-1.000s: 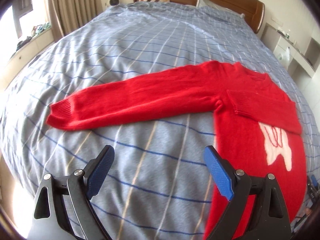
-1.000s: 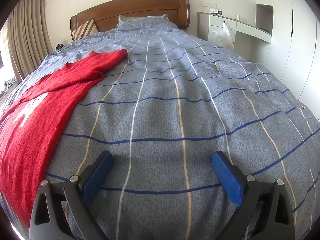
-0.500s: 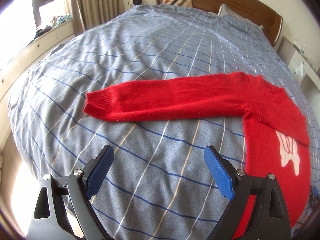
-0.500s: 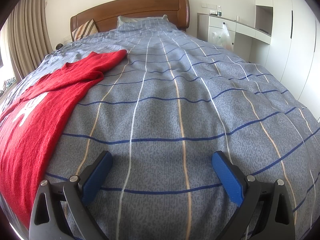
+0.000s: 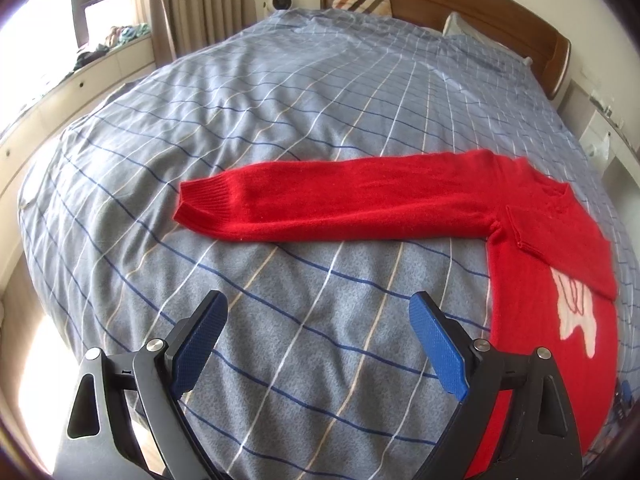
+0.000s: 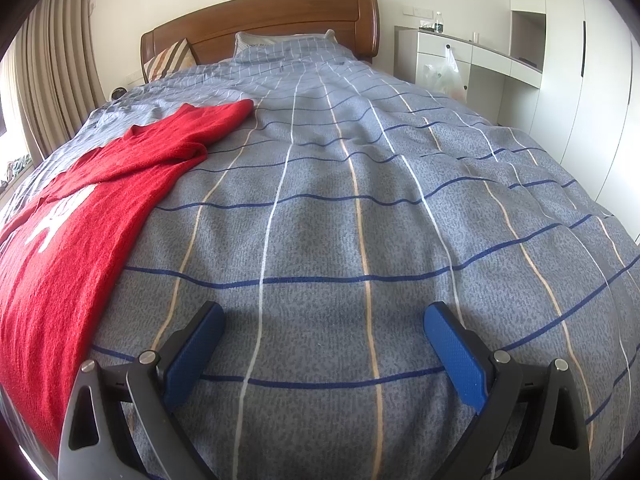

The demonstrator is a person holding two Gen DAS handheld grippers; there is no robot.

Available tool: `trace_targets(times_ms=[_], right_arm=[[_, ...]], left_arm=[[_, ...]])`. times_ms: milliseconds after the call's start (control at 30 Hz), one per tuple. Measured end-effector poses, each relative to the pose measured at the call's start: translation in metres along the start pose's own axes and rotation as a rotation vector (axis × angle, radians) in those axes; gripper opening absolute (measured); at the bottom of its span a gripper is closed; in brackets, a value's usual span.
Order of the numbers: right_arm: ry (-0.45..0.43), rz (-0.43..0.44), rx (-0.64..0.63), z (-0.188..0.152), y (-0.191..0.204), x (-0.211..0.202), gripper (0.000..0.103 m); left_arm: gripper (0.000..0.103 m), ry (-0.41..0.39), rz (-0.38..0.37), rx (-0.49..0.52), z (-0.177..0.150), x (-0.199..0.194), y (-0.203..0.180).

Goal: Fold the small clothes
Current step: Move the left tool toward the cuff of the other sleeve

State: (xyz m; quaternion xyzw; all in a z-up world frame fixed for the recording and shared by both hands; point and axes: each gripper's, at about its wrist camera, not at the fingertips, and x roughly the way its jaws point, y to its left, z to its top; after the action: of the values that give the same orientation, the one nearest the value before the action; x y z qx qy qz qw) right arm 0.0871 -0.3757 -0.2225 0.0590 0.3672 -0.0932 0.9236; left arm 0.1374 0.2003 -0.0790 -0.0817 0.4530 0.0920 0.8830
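A red knitted sweater with a white motif (image 5: 532,264) lies flat on the blue-grey checked duvet of the bed (image 5: 280,120), one sleeve already folded across its chest, the other sleeve (image 5: 340,208) stretched straight out. The left gripper (image 5: 316,336) hovers wide and empty near that sleeve; the right gripper (image 6: 324,340) is wide too, beside the sweater. The next move is probably pinching the ribbed cuff (image 5: 204,204) and folding it inward.

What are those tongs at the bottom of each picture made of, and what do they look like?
The left tongs and the right tongs look alike. Each has two black, plastic-looking arms with triangular cut-outs and silver round screw heads at the joints. Each arm ends in a flat, blue, finely textured pad. No cables, markings or sleeves show in either view.
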Motion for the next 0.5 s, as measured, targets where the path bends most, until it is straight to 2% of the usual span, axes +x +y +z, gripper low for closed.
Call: trace_targets(times_ms=[500], right_arm=[[0.0,0.0,0.0,0.0,0.0,0.0,0.1]], left_arm=[[0.093,-0.008,0.014,-0.035,0.001,-0.002,0.011]])
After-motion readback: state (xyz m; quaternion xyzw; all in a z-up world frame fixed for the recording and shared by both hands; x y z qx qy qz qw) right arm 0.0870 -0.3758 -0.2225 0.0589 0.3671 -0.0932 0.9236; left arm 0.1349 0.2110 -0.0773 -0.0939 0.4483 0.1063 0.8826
